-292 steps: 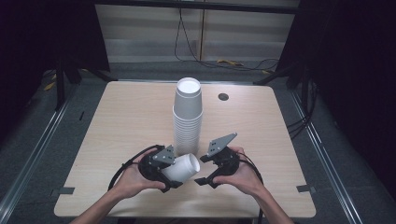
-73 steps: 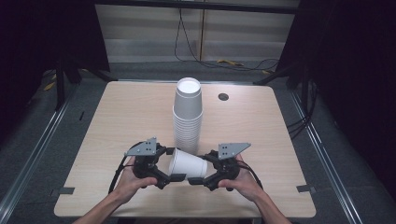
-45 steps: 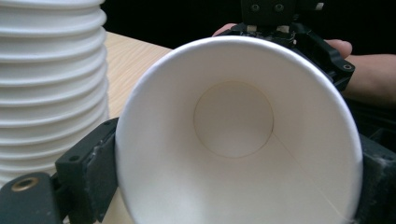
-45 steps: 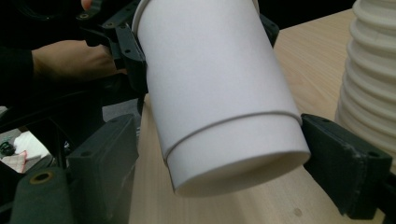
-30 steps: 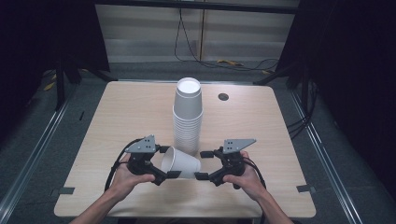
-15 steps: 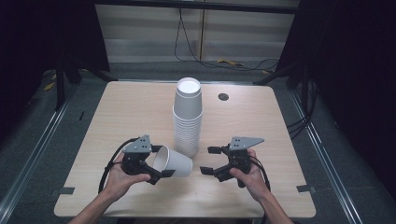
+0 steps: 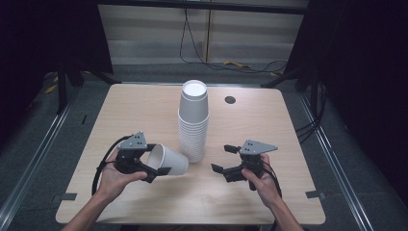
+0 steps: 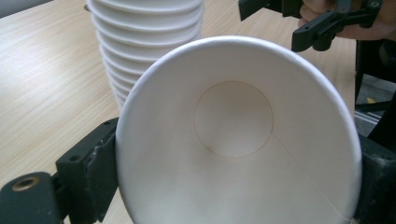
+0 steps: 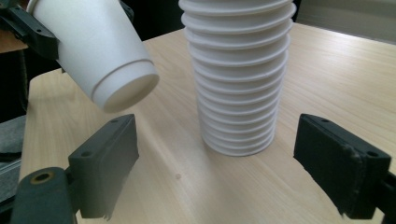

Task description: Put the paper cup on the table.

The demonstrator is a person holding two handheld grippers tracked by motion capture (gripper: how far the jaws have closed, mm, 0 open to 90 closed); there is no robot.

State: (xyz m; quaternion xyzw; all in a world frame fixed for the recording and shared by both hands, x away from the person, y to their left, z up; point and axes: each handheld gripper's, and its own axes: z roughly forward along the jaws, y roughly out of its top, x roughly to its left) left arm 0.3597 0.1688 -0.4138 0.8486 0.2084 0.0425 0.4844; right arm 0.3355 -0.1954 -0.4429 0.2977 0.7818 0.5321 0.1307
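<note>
Left gripper (image 7: 153,162) of mine grips the empty white paper cup (image 7: 168,160) on its side, beside the tall stack of nested white paper cups (image 7: 193,120); right gripper (image 7: 225,159) hangs open, apart.

Light wooden desk in a dark, curtained room

The desk (image 7: 144,110) has rounded corners and a round cable hole (image 7: 230,100). Grey floor (image 7: 43,144) surrounds it; black curtains (image 7: 365,72) hang at both sides, and cables (image 7: 192,33) trail down the pale back wall (image 7: 149,33).
</note>
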